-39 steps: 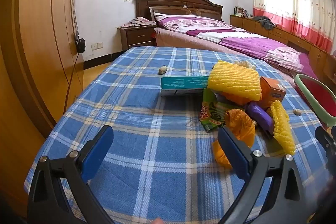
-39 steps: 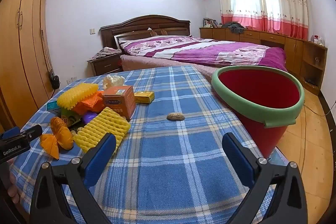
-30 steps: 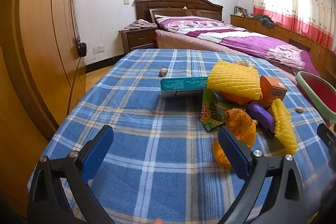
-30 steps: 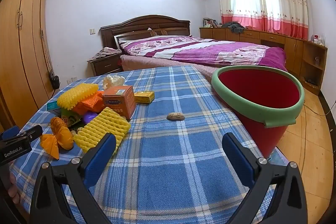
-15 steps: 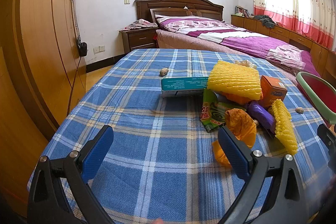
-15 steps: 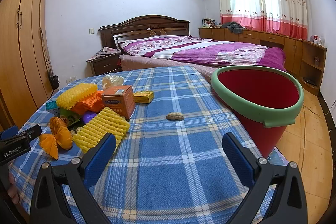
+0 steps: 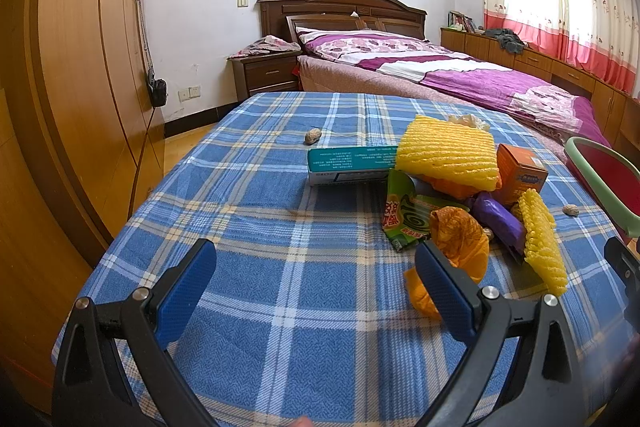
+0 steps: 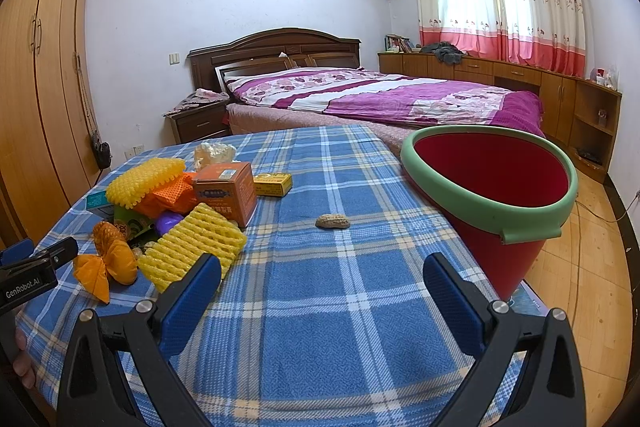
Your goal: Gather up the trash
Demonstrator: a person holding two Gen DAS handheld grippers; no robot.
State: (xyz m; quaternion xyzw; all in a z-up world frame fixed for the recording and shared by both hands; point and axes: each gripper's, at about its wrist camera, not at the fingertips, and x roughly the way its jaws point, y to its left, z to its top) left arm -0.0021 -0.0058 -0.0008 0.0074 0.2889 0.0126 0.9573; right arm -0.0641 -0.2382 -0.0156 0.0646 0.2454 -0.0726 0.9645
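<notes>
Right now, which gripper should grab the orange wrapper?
Left. The left gripper is open, and the orange wrapper lies just past its right jaw. The right gripper faces bare cloth, nearer the red bucket.

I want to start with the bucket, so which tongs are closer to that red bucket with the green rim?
Right. The right tongs have the red bucket with the green rim just ahead to their right; from the left tongs it lies past the trash pile.

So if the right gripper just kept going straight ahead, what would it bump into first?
Probably the peanut on the blue plaid cloth. It lies almost dead ahead of the open right gripper, though depth is hard to judge.
</notes>
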